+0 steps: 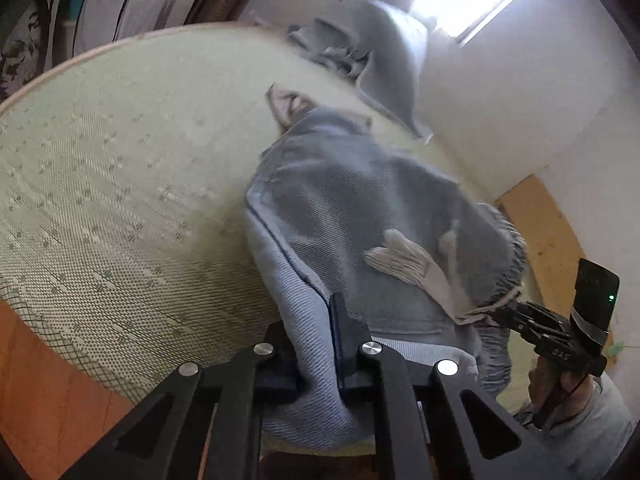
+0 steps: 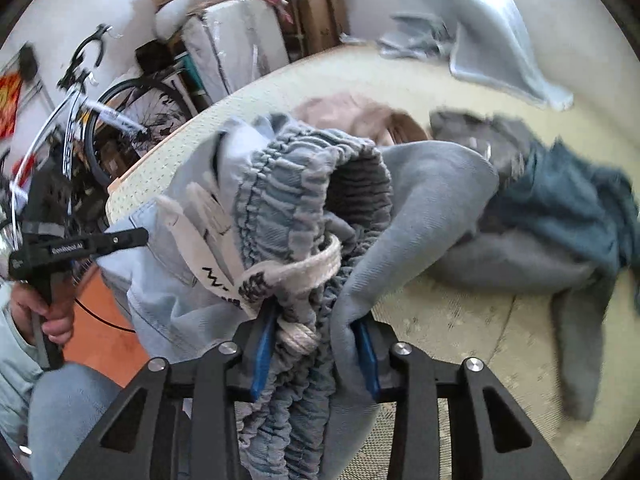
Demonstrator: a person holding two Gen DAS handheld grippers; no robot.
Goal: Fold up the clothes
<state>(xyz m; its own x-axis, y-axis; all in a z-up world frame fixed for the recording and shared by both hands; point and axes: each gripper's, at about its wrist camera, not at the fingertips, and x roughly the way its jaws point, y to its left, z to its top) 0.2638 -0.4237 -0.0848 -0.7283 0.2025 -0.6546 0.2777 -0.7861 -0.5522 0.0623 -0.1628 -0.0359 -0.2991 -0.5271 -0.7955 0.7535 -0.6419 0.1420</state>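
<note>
Garment: a pair of light blue denim shorts [image 1: 352, 216] with a gathered elastic waistband [image 2: 288, 184] and a white drawstring [image 2: 280, 272], held up off the woven bed mat [image 1: 120, 180]
Left tool [image 1: 316, 344]: pressed together on a side hem of the shorts, the cloth draped forward and away from its fingers; also seen from the right wrist camera [image 2: 120, 240]
Right tool [image 2: 314, 356]: pinching the bunched waistband and a knot of the drawstring between its blue pads [image 2: 262, 356]; seen from the left wrist camera [image 1: 520, 316] at the frayed edge of the shorts
Key relation: the shorts are stretched between the two tools, the long axis judged to run from one tool across to the other, with the bulk of the cloth sagging ahead of both and below them
Nearer tool: both are equally engaged; neither grip is free
Mat position: ahead of and beneath the tools, with bare mat on the left tool's side
Other clothes: a grey garment [image 2: 520, 216] lies just beyond the right tool, a light blue towel [image 1: 384, 60] far ahead, well apart
Next move, judged: the shorts would be lowered forward onto the bare mat and laid flat, the grips kept level so the waistband lands straight
Risk, judged: the bunched waistband may slip unevenly
</note>
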